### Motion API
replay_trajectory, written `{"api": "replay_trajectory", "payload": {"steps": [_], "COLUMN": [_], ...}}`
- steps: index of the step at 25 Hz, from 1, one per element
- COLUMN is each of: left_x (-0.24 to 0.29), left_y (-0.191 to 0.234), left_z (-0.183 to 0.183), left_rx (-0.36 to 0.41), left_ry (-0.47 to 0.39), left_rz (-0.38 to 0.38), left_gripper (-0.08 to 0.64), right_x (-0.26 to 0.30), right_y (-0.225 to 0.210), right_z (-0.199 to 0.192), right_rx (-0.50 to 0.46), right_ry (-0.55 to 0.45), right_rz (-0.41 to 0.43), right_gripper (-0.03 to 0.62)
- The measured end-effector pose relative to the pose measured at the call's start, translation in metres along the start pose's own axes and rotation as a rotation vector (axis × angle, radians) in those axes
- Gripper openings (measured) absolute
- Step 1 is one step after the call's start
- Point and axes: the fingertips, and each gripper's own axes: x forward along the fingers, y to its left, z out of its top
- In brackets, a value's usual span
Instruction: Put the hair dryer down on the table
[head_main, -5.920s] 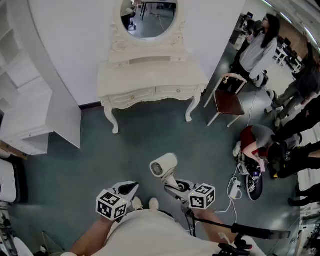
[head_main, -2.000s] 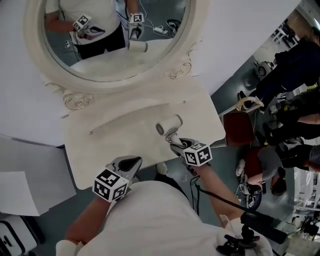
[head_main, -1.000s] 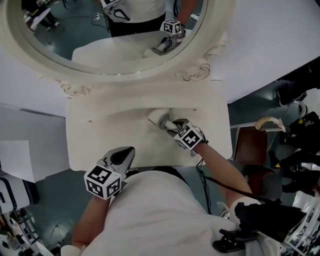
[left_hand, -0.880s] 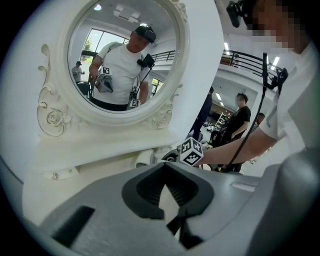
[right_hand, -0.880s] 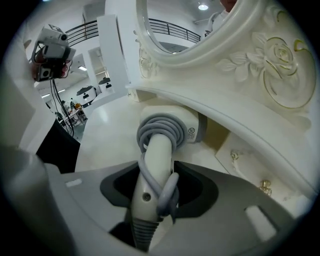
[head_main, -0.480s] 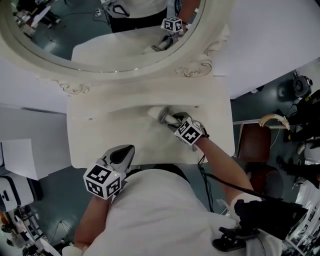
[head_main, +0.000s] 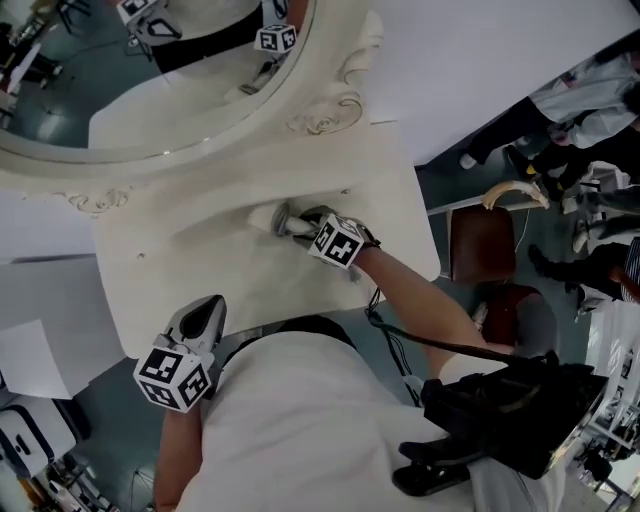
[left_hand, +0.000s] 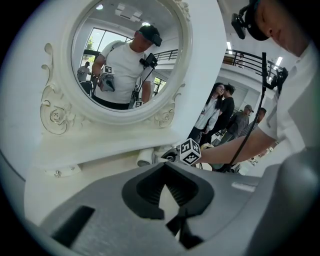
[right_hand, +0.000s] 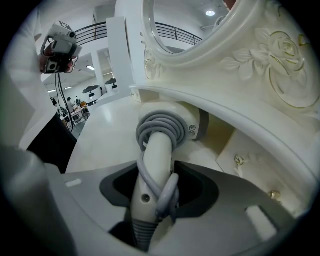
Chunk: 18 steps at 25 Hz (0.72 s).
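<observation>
Jaws of the right hand-held gripper (right_hand: 155, 186) stand partly apart, clamped on the handle of the cream-white plastic hair dryer (right_hand: 167, 125). A grey cord (right_hand: 161, 192) wound round that handle is caught between the pads with it. The hair dryer reaches straight out ahead of this hand-held gripper (head_main: 300, 226), and its barrel (head_main: 266, 217) lies on the ivory painted wooden surface (head_main: 190, 275), close under the carved frame of the round mirror (head_main: 320, 120). The left hand-held gripper (left_hand: 165, 170) is closed, tips together, with nothing between them. It hangs at the near edge of the surface (left_hand: 75, 185), well apart from the hair dryer (left_hand: 146, 157), which lies ahead of it and to its right.
</observation>
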Motion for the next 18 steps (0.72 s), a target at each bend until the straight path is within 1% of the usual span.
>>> {"api": "replay_trajectory", "payload": {"steps": [5, 11, 14, 18], "left_x": [-0.003, -0.003, -0.008, -0.017], "left_y": [0.003, 0.003, 0.004, 0.007], "left_z": [-0.001, 0.002, 0.0, -0.003], "left_rx": [-0.004, 0.005, 0.007, 0.009], "left_ry": [-0.005, -0.013, -0.014, -0.024], "left_rz": [0.0, -0.023, -0.031, -0.038], "left_gripper": [0.003, 0.003, 0.003, 0.003], "right_x": [-0.001, -0.001, 0.0, 0.002], "right_y": [0.002, 0.001, 0.006, 0.012], "right_z": [0.0, -0.001, 0.0, -0.001], "right_rx": [-0.01, 0.0, 0.007, 0.016], "right_ry": [-0.024, -0.026, -0.019, 0.006], "right_rz": [-0.003, -0.013, -0.016, -0.029], "right_gripper": [0.199, 0.211, 0.232, 0.282]}}
